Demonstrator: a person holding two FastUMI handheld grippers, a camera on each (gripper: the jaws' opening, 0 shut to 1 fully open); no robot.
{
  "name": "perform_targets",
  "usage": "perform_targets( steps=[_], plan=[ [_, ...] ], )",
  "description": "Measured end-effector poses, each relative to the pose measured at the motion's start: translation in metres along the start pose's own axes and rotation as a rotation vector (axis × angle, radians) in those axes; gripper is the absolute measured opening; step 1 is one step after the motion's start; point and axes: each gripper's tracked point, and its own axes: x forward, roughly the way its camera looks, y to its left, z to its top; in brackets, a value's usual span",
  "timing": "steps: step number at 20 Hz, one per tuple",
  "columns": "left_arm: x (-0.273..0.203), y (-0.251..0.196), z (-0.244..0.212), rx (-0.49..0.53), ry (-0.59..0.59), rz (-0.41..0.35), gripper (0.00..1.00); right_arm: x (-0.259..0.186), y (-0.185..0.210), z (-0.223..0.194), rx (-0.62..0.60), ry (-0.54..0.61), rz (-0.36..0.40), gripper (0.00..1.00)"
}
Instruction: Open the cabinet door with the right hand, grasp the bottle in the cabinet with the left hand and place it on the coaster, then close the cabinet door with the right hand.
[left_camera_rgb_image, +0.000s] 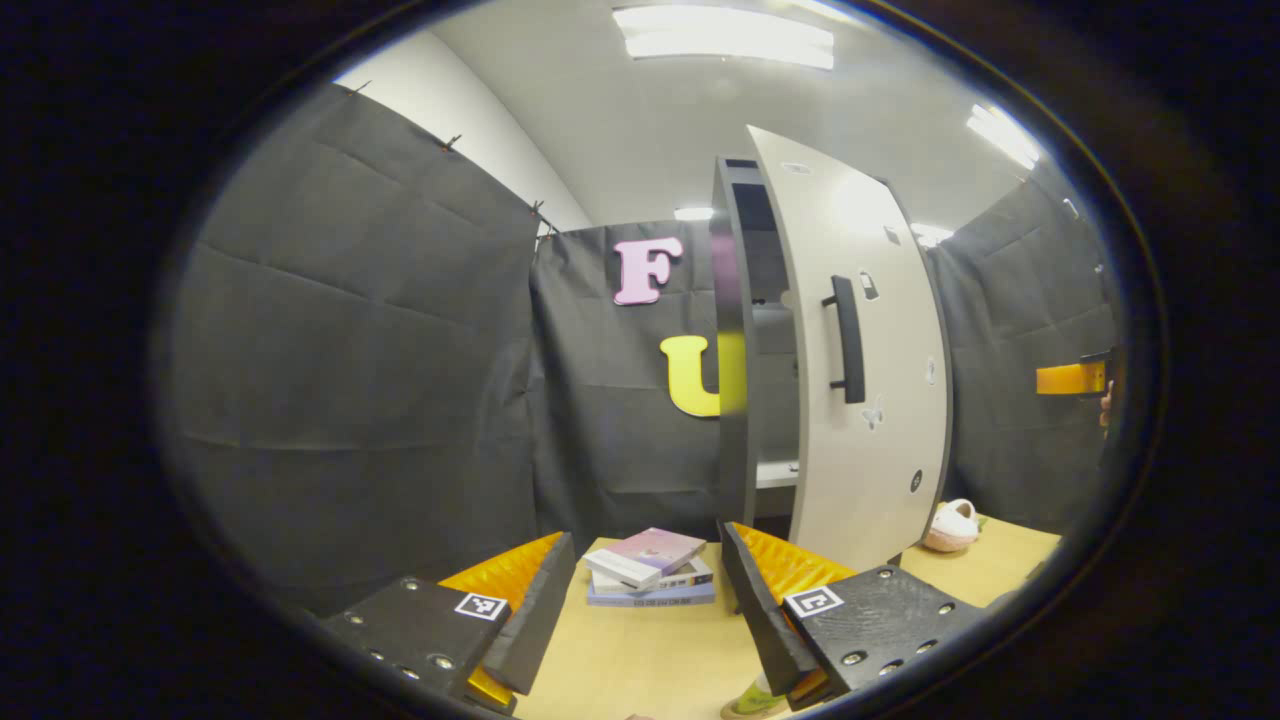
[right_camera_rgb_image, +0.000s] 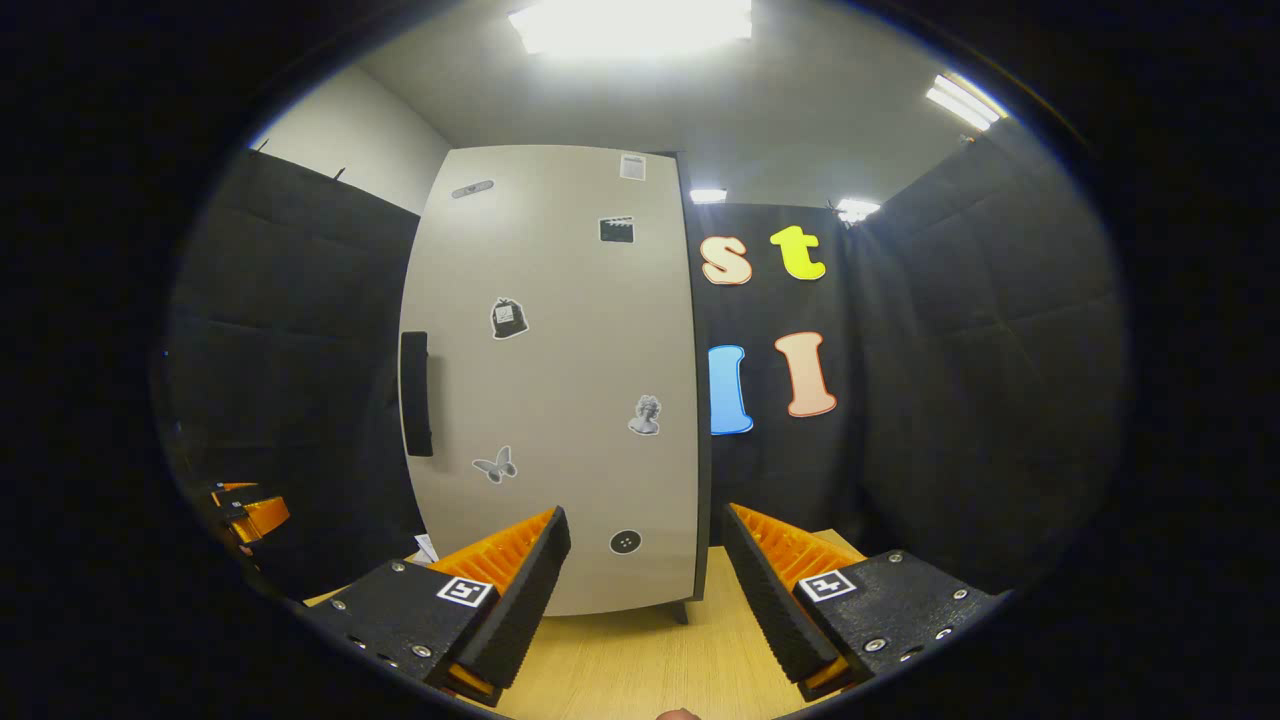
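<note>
1. Cabinet door (left_camera_rgb_image: 860, 400): in the left gripper view it stands ajar at about 2 o'clock from the view's centre, its pale face turned partly toward the camera and a dark gap showing along its left edge.
2. The handle (left_camera_rgb_image: 848, 340), a dark vertical bar, sits on the door's face toward its left side in that view.
3. Inside the gap a pale shelf (left_camera_rgb_image: 776, 473) can be seen low down; I cannot tell whether a bottle stands in the cabinet, since the door covers most of the interior.
4. The cabinet (left_camera_rgb_image: 735, 380) stands on a light wooden surface (left_camera_rgb_image: 640, 660).
5. A stack of books (left_camera_rgb_image: 650, 568) lies on the surface at 6 o'clock, just in front of the cabinet's left edge.
6. A small pink and white soft thing (left_camera_rgb_image: 950, 526) lies on the surface at about 4 o'clock, beside the door's lower right corner.
7. The left gripper (left_camera_rgb_image: 648, 600) hangs above the surface with its fingers spread wide, gripping nothing.
8. In the right gripper view the door (right_camera_rgb_image: 560, 380) faces the camera nearly square, stickers scattered over it, its handle (right_camera_rgb_image: 416, 393) at 9 o'clock.
9. The right gripper (right_camera_rgb_image: 648, 590) is in front of the door's lower edge, fingers spread apart and empty, not touching the door.
10. At 3 o'clock in the left gripper view, part of the other gripper shows at the edge.
</note>
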Motion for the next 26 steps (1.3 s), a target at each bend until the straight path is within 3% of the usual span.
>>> perform_targets(
  steps=[3, 4, 5, 6, 7, 8, 10, 12, 13, 19, 20, 26],
  plan=[
    [0.002, -0.027, 0.008, -0.004, -0.005, -0.017, 0.89, -0.007, -0.027, 0.001, 0.002, -0.008, -0.025, 0.95],
    [0.004, -0.036, 0.009, -0.004, -0.005, -0.023, 0.85, -0.01, -0.036, 0.001, 0.003, -0.009, -0.033, 0.95],
    [0.004, -0.045, 0.011, -0.002, -0.007, -0.03, 0.89, -0.013, -0.044, 0.0, 0.005, -0.01, -0.04, 0.95],
    [0.005, -0.053, 0.014, 0.001, -0.009, -0.035, 0.8, -0.015, -0.052, -0.002, 0.006, -0.011, -0.046, 0.95],
    [0.006, -0.061, 0.017, 0.005, -0.011, -0.041, 0.89, -0.018, -0.06, -0.003, 0.006, -0.011, -0.054, 0.95],
    [0.007, -0.07, 0.019, 0.006, -0.013, -0.046, 0.8, -0.02, -0.068, -0.005, 0.007, -0.008, -0.061, 0.95],
    [0.007, -0.084, 0.023, 0.005, -0.015, -0.056, 0.8, -0.025, -0.079, -0.011, 0.006, -0.001, -0.069, 0.95],
    [0.009, -0.096, 0.025, 0.005, -0.014, -0.062, 0.89, -0.028, -0.088, -0.015, 0.002, 0.005, -0.077, 0.95],
    [0.009, -0.101, 0.026, 0.007, -0.013, -0.062, 0.89, -0.029, -0.092, -0.017, 0.001, 0.007, -0.079, 0.95],
    [0.012, -0.111, 0.031, 0.016, -0.011, -0.06, 0.85, -0.03, -0.101, -0.025, 0.012, 0.021, -0.085, 0.95],
    [0.011, -0.11, 0.032, 0.02, -0.011, -0.06, 0.89, -0.029, -0.1, -0.025, 0.012, 0.022, -0.084, 0.95],
    [0.013, -0.108, 0.036, 0.02, -0.009, -0.054, 0.89, -0.025, -0.096, -0.023, -0.008, 0.02, -0.078, 0.95]
  ],
)
